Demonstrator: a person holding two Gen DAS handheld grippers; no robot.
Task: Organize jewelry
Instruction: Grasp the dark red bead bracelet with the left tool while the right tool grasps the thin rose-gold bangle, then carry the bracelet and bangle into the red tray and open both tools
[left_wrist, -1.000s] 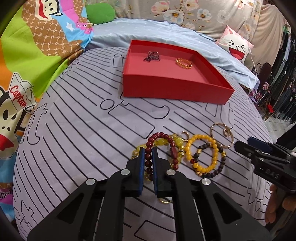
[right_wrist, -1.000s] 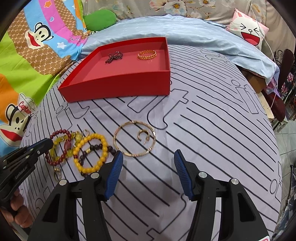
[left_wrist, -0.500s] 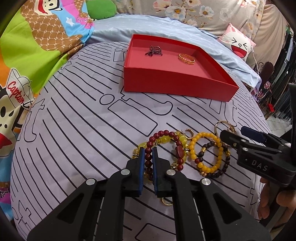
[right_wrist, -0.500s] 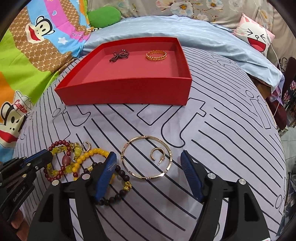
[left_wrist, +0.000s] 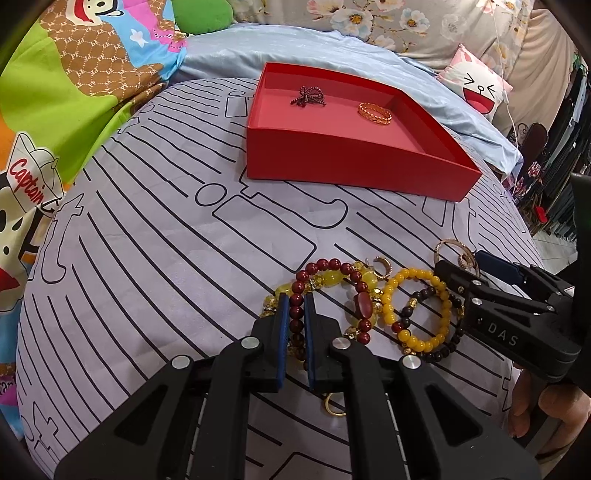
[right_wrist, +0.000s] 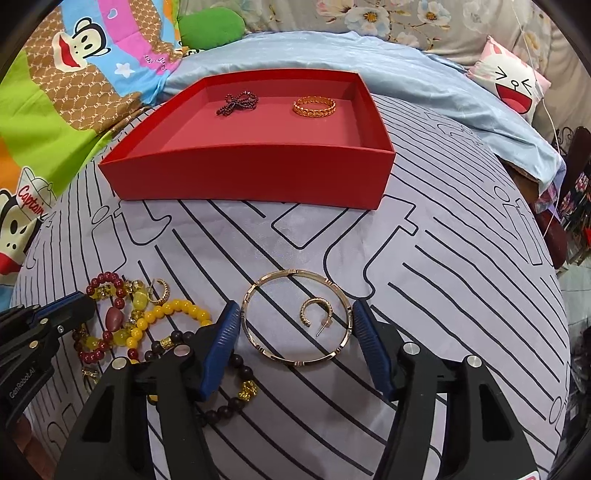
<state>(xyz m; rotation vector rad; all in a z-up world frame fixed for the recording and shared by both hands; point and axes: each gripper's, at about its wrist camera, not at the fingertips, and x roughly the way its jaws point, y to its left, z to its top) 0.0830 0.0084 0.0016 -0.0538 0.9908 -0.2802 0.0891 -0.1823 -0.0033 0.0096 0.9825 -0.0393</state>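
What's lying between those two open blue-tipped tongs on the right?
In the right wrist view, a thin gold bangle lies on the striped sheet between the right tongs, with a small gold hoop earring inside its ring.

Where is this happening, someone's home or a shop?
Most likely a bedroom at home: the work surface is a bed sheet, with a cartoon monkey blanket and a cat-face pillow; hanging clothes show at one edge.

Matt red card for the tray; polished gold metal on the bangle; glossy beads on the dark red bracelet; smooth printed cloth under all; ribbed blue pads, matt black plastic.
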